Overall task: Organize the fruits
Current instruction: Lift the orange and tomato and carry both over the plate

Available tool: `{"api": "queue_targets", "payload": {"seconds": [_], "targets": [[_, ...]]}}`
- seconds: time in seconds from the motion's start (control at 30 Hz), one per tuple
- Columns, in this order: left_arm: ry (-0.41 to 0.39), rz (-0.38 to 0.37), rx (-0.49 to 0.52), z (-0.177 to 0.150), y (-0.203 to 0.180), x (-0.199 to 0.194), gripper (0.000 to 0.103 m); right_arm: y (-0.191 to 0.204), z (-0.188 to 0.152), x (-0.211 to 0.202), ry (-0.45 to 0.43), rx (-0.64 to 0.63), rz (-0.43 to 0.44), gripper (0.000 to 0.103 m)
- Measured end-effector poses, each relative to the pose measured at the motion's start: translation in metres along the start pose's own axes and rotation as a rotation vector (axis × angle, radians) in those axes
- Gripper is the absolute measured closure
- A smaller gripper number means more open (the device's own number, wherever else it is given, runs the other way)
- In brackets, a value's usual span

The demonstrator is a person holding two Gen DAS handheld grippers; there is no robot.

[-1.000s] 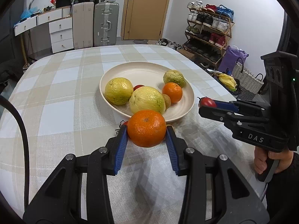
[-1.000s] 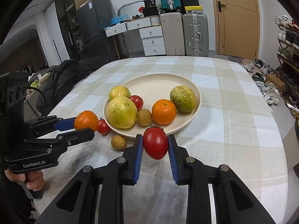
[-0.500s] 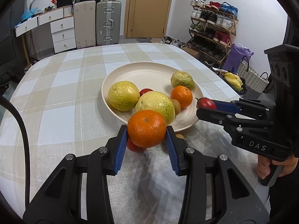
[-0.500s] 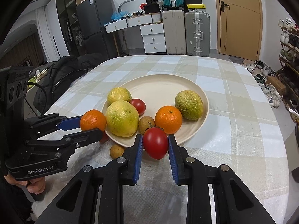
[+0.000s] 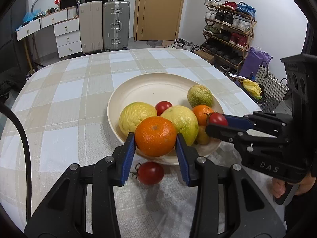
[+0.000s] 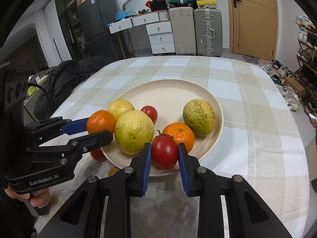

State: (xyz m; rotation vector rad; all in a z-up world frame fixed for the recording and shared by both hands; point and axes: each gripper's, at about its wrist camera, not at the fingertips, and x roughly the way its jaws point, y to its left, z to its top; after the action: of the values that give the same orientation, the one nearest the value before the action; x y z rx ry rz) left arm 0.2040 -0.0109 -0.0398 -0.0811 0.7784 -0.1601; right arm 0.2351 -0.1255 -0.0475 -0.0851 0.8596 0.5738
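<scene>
My left gripper is shut on an orange and holds it over the near rim of the cream plate. My right gripper is shut on a red tomato above the plate's near edge. The plate holds two yellow citrus fruits, a green one, a small orange, a tomato and a small brown fruit. A loose tomato lies on the cloth below my left gripper. A brown fruit also lies off the plate.
The round table has a beige checked cloth. Behind it stand suitcases, white drawers, a door and a shoe rack. A basket and a dark jacket sit beside the table.
Both grippers moved forward over the plate's near rim with their fruits still held. The loose tomato on the cloth now shows fully below my left gripper.
</scene>
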Motion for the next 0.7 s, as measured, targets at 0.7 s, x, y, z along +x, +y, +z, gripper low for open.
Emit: {"api": "queue_targets", "payload": {"seconds": [0.7], "targets": [[-0.027, 0.02, 0.021, 0.038, 0.005, 0.024, 0.066, -0.014, 0.031, 0.014, -0.048, 0.058, -0.022, 0.076]]}}
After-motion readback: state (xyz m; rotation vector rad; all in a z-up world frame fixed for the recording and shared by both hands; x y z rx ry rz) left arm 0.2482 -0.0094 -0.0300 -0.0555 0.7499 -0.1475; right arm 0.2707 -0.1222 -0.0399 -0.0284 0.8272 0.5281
